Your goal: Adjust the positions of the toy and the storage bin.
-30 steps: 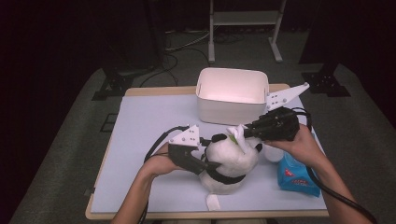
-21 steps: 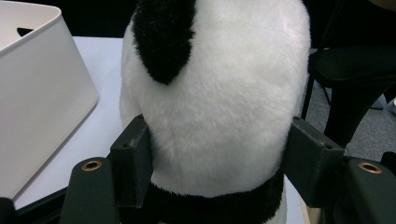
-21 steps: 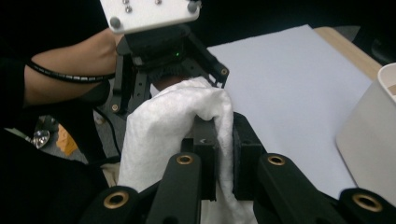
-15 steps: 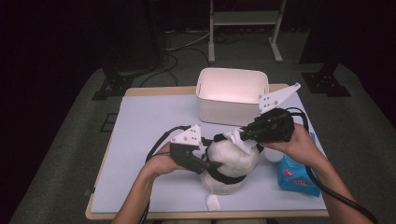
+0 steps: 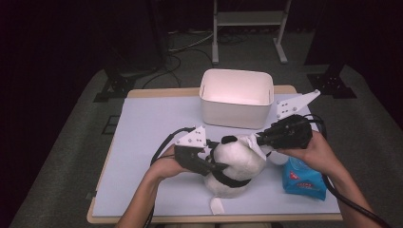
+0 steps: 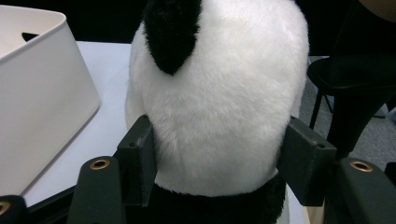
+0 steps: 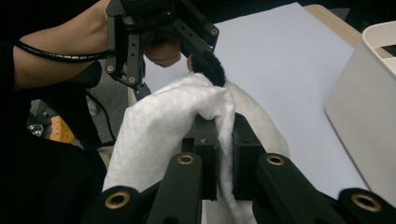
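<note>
A black-and-white panda plush (image 5: 237, 164) sits near the table's front edge. My left gripper (image 5: 216, 166) grips it from the left. In the left gripper view the pads (image 6: 140, 158) press into both sides of the white body (image 6: 219, 116), and the jaws have just been closing on it. My right gripper (image 5: 259, 139) comes in from the right, shut on a white cloth (image 7: 159, 135). The cloth (image 5: 252, 142) drapes over the top of the panda by its black ear (image 7: 208, 67).
A white bin (image 5: 235, 111) stands open just behind the panda, close to both grippers. A blue wipes pack (image 5: 304, 178) lies at the front right under the right forearm. A small white tab (image 5: 216, 206) lies by the panda's base. The blue-grey mat (image 5: 142, 137) stretches to the left.
The right gripper has shifted slightly with the cloth over the panda's top. The left gripper has stayed put around the panda's body.
</note>
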Action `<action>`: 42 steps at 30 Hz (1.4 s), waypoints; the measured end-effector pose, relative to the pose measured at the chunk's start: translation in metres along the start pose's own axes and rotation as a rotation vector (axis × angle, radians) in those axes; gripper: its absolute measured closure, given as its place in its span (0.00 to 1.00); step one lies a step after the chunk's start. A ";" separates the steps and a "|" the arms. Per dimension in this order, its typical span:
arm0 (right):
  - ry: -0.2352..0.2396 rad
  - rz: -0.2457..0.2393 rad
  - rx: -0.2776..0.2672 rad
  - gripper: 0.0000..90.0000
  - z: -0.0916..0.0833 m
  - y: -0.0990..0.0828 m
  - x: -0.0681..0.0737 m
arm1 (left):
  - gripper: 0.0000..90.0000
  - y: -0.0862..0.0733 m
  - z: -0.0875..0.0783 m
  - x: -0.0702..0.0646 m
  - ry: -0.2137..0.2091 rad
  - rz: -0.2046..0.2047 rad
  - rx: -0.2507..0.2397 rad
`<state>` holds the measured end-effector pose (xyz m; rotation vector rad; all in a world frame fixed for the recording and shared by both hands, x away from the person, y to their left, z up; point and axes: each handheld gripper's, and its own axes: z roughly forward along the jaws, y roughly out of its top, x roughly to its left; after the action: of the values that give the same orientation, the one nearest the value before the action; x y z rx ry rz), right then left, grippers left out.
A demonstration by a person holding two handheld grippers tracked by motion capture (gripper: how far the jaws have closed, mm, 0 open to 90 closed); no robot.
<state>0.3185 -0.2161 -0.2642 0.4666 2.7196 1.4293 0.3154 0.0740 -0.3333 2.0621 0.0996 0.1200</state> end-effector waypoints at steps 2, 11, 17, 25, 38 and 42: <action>-0.003 -0.002 -0.007 0.92 -0.002 0.000 0.001 | 0.41 0.003 0.000 0.001 0.000 0.007 0.006; -0.007 -0.014 -0.064 0.92 -0.008 0.009 0.004 | 0.42 0.022 -0.005 0.002 -0.001 0.035 0.041; -0.015 -0.029 -0.031 0.92 -0.003 0.005 0.005 | 0.42 0.020 -0.002 0.000 0.000 0.039 0.085; -0.003 0.018 -0.016 0.93 -0.002 -0.018 -0.003 | 0.24 0.010 0.007 0.004 -0.024 -0.039 0.056; -0.043 0.053 -0.008 0.92 -0.015 -0.043 -0.009 | 0.10 -0.029 0.018 0.009 -0.036 -0.126 0.089; -0.044 0.063 0.000 0.92 -0.016 -0.048 -0.011 | 0.09 -0.029 0.018 0.006 -0.040 -0.103 0.090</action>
<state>0.3142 -0.2573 -0.2946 0.5812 2.6937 1.4161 0.3231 0.0723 -0.3672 2.1433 0.1894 0.0111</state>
